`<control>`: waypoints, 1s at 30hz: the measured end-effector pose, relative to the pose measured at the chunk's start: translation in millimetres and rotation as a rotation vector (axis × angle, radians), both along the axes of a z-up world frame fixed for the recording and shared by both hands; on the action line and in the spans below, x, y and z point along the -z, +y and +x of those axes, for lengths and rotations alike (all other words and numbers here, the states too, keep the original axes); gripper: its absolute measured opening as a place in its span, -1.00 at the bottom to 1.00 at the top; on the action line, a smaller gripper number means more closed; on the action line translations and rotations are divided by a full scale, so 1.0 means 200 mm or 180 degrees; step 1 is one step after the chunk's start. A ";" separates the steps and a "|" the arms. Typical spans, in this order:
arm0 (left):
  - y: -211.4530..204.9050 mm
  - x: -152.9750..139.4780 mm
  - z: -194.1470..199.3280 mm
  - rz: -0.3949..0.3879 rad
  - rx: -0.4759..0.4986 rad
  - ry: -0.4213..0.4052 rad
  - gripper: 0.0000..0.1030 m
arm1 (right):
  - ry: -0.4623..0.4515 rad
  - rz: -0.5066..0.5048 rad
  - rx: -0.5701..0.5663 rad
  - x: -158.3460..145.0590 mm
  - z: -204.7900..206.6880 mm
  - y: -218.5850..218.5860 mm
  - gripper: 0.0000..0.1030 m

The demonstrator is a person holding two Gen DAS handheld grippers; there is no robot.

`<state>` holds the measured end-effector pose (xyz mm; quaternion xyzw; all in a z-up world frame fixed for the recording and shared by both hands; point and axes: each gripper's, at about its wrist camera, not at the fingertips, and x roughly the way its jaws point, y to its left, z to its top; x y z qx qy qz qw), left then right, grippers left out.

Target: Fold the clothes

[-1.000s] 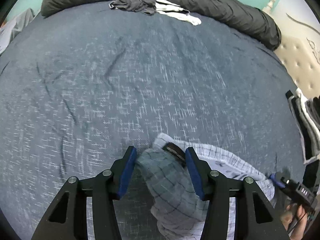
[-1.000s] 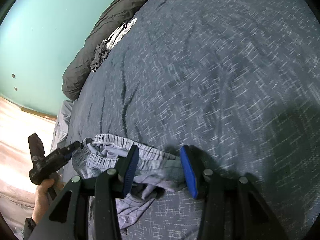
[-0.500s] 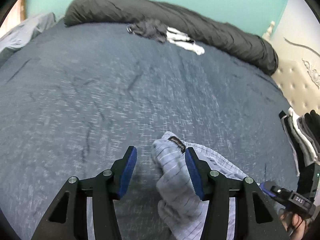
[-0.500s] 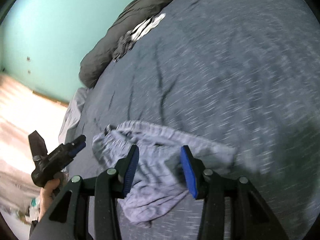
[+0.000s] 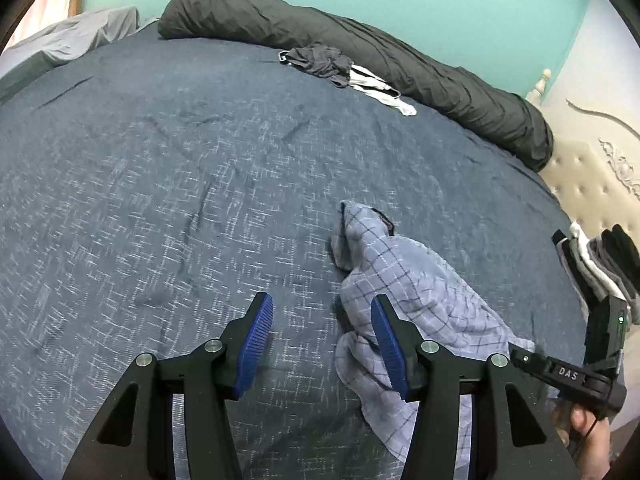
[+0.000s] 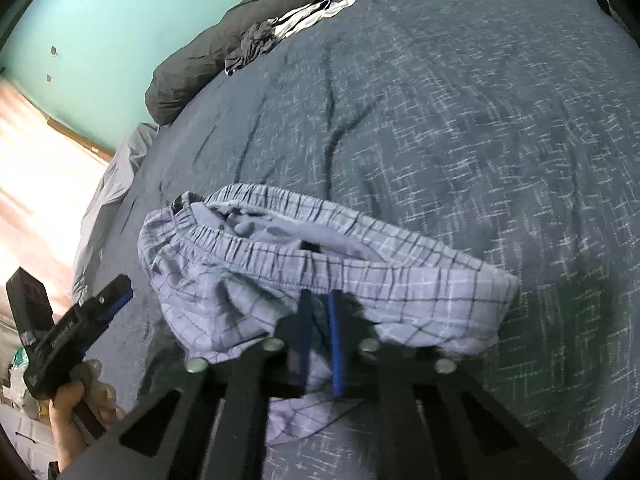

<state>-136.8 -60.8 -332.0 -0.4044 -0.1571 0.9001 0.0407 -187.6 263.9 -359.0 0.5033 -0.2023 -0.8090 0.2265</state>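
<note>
Released by the left gripper, now spread empty, the plaid shorts hung pinched in the right gripper for laying flat.

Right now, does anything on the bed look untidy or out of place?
The plaid shorts lie bunched, waistband gaping and twisted, not flat for folding. The right gripper is shut on them; the left gripper is open beside them. A crumpled dark garment lies by the rolled blanket.

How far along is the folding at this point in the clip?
Done: a stack of folded clothes sits at the bed's right edge. In hand: the plaid boxers, unfolded, with the right gripper shut on the fabric and the left gripper open beside them. Left: fold these, then the dark and white garments by the rolled duvet.
</note>
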 end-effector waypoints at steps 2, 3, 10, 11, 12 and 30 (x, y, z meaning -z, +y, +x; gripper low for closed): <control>0.01 0.01 -0.01 0.0042 0.0019 0.0040 0.07 | 0.0060 0.0009 0.0008 -0.01 0.01 0.01 -0.96; 0.02 0.01 -0.01 0.0065 0.0022 0.0056 0.08 | 0.0086 0.0010 0.0003 -0.02 0.02 0.01 -0.96; 0.02 0.02 0.02 0.0036 0.0026 0.0094 0.07 | 0.0216 -0.0044 0.0069 -0.09 0.01 -0.01 -0.85; 0.02 0.02 0.02 0.0038 0.0017 0.0098 0.08 | 0.0189 -0.0067 0.0068 -0.08 0.00 -0.02 -0.60; 0.02 0.02 0.01 0.0041 0.0008 0.0103 0.08 | 0.0156 -0.0068 0.0065 -0.08 -0.01 -0.04 -0.36; -0.06 0.01 0.01 0.0099 -0.0064 0.0134 0.08 | 0.0349 0.0230 0.0111 -0.12 0.01 -0.16 -0.89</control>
